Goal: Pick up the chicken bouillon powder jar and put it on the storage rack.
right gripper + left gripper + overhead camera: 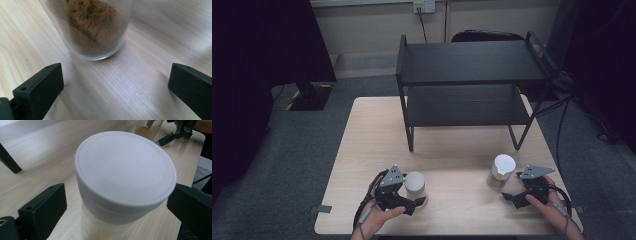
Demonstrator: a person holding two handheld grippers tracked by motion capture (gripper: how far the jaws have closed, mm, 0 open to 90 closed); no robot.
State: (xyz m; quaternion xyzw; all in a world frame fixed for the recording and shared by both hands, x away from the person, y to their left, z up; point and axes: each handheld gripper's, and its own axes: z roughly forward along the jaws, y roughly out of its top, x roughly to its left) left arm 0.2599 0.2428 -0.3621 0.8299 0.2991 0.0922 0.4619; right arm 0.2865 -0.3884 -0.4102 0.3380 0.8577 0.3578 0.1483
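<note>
Two glass jars with white lids stand on the wooden table (452, 150). The left jar (415, 184) holds a pale powder, and its lid (125, 170) rises between the jaws of my left gripper (412, 196) (116, 196). That gripper is open, with a gap showing at the left jaw. The right jar (502, 171) holds brown powder (95, 27). My right gripper (512, 187) (117, 75) is open just short of it, its jaws spread wide over bare wood and touching nothing.
A black two-tier shelf (472, 62) stands on the far half of the table, both tiers bare. Bare wood lies between the two jars and in front of the shelf legs. In the left gripper view the brown jar (147, 128) stands farther off.
</note>
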